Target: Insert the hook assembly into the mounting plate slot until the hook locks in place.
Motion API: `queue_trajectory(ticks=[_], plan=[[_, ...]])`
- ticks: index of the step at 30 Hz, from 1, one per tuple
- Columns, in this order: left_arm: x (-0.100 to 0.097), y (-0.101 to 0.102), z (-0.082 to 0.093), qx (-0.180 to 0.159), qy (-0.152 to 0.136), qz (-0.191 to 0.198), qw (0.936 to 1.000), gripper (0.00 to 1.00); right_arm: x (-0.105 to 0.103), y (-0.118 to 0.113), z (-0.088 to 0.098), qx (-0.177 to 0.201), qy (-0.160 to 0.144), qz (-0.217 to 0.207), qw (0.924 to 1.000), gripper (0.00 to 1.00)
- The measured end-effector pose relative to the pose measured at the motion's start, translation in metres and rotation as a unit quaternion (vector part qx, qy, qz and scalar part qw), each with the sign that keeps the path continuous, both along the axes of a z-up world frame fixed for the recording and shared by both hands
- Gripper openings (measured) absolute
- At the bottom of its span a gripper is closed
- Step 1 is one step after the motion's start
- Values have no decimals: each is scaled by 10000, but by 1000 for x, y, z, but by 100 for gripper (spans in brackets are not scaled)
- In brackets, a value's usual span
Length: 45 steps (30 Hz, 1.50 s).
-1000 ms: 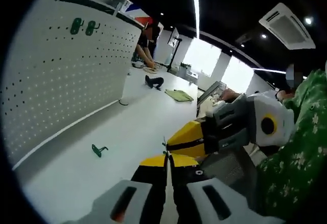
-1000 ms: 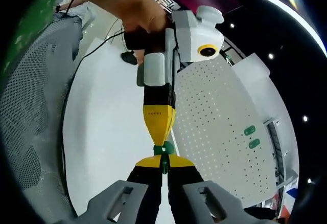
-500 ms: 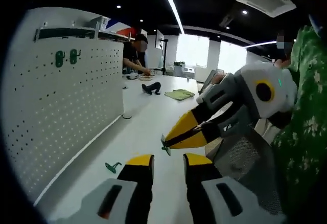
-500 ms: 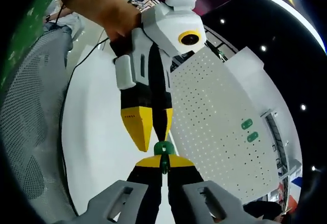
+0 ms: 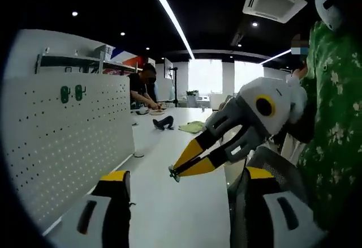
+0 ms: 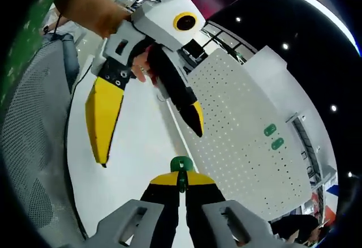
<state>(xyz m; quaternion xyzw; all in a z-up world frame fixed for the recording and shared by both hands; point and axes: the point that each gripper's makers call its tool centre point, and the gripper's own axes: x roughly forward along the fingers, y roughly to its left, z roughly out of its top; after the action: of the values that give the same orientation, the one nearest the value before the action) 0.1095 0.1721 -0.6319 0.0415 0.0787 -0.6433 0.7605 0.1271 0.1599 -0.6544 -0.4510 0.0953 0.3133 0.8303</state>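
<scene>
My right gripper (image 6: 181,181) is shut on a small green hook piece (image 6: 181,165), which sticks up from its yellow tips. In the left gripper view that right gripper (image 5: 173,173) reaches in from the right, with the green hook piece (image 5: 172,174) at its tip. My left gripper (image 5: 184,188) stands wide open with nothing between its jaws. From the right gripper view the left gripper (image 6: 151,146) hangs open just beyond the hook piece, apart from it. A white pegboard (image 5: 68,146) stands upright at the left, with two green pieces (image 5: 72,93) mounted near its top. The right gripper view has the pegboard (image 6: 249,140) on the right.
The white table (image 5: 164,202) runs along the pegboard's foot. A dark object (image 5: 164,123) and a green cloth (image 5: 191,127) lie further down it, where a person (image 5: 144,86) works. A grey mesh chair (image 6: 28,146) is at the left. A green floral sleeve (image 5: 334,135) is at the right.
My left gripper went from shut at the green hook piece to wide open and let go of it. The right gripper keeps hold of the piece.
</scene>
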Motion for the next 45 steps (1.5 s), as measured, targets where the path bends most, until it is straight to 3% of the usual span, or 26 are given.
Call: queue_trajectory(ticks=[4,17,21,26,30,38,45], plan=[[-3,0,4,-149,4,-42,9999,100,1,-1,1,48,16,-36,10000,1],[-4,5,14,-367,-154,102,9992,100,7,-9,2,555,252,-379,9974,1],[-3,7,19,-460,-204,184,9986,100,12,-14,4,1018,421,-672,9916,1],[-2,11,22,-511,-228,307,9980,100,19,-21,10,1313,436,-919,9861,1],[0,15,21,-527,-277,432,9973,100,23,-25,16,1706,479,-1138,9776,1],[2,21,23,-582,-294,550,9964,100,27,-30,26,2806,848,-1561,9432,1],[2,23,25,-612,-308,537,9962,100,27,-37,27,2966,908,-1706,9353,1]])
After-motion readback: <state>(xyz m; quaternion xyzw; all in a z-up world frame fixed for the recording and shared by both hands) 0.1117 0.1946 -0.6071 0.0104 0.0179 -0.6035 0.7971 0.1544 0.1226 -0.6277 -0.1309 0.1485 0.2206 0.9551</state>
